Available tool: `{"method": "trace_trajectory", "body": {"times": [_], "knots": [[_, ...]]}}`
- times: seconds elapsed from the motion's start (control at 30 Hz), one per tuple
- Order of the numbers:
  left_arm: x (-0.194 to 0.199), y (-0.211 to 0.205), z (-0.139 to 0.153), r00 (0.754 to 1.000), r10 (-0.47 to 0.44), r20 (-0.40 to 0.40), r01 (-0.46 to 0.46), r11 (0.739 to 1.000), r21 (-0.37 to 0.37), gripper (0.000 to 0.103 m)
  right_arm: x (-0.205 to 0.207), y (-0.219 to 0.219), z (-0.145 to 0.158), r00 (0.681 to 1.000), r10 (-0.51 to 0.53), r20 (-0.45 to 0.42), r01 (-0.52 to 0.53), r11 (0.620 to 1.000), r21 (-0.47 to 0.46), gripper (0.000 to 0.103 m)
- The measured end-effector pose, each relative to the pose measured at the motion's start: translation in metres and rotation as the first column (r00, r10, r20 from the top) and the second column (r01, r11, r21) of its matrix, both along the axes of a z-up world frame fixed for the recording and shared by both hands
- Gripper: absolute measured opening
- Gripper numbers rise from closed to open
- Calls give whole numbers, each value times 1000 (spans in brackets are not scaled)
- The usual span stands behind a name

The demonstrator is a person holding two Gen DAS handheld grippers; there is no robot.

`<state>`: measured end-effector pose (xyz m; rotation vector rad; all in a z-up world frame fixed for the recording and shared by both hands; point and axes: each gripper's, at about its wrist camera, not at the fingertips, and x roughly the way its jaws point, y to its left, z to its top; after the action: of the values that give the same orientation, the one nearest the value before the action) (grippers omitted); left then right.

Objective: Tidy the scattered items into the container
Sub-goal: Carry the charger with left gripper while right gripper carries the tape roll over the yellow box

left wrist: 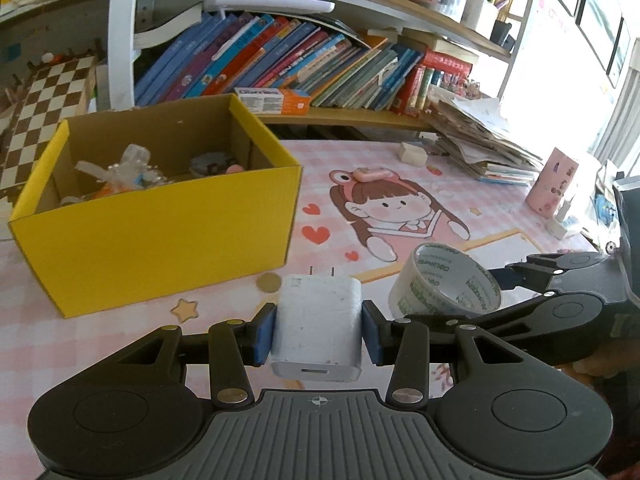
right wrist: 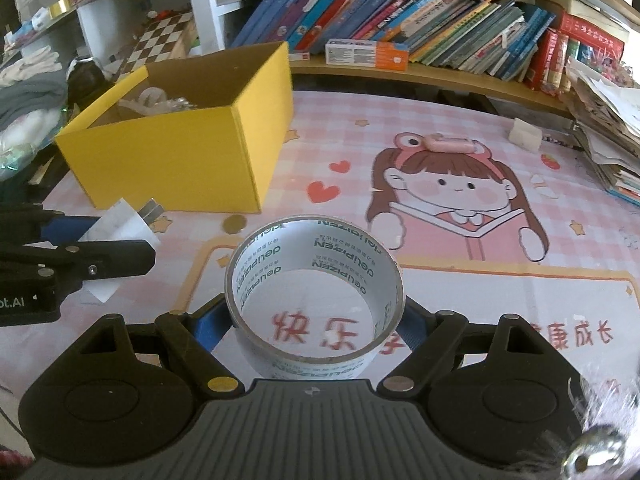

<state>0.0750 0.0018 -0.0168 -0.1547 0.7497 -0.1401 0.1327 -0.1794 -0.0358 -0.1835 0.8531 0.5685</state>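
My left gripper (left wrist: 318, 330) is shut on a white plug charger (left wrist: 316, 320), prongs pointing forward, just in front of the yellow box (left wrist: 160, 232). The box holds several small items. My right gripper (right wrist: 314, 320) is shut on a clear tape roll (right wrist: 314, 280), held beside the charger; the roll also shows in the left wrist view (left wrist: 444, 286). The charger appears at the left of the right wrist view (right wrist: 120, 228). A coin (left wrist: 269, 282) lies on the mat by the box. A pink clip (right wrist: 450, 143) and a white eraser (right wrist: 525, 133) lie farther back.
The pink cartoon mat (right wrist: 520, 280) covers the desk. A bookshelf (left wrist: 312, 60) full of books runs along the back. A paper pile (left wrist: 480, 140) and a pink cup (left wrist: 552, 186) stand at the right. A chessboard (left wrist: 44, 108) leans at the left.
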Motion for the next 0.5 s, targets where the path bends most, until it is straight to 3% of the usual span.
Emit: {"method": "trace_trajectory", "body": {"times": [0.5], "knots": [[-30,54,3,998,51,37,-50,998,-24,43,-25,58,4,997,72,27,-72,997,-11,84]]}}
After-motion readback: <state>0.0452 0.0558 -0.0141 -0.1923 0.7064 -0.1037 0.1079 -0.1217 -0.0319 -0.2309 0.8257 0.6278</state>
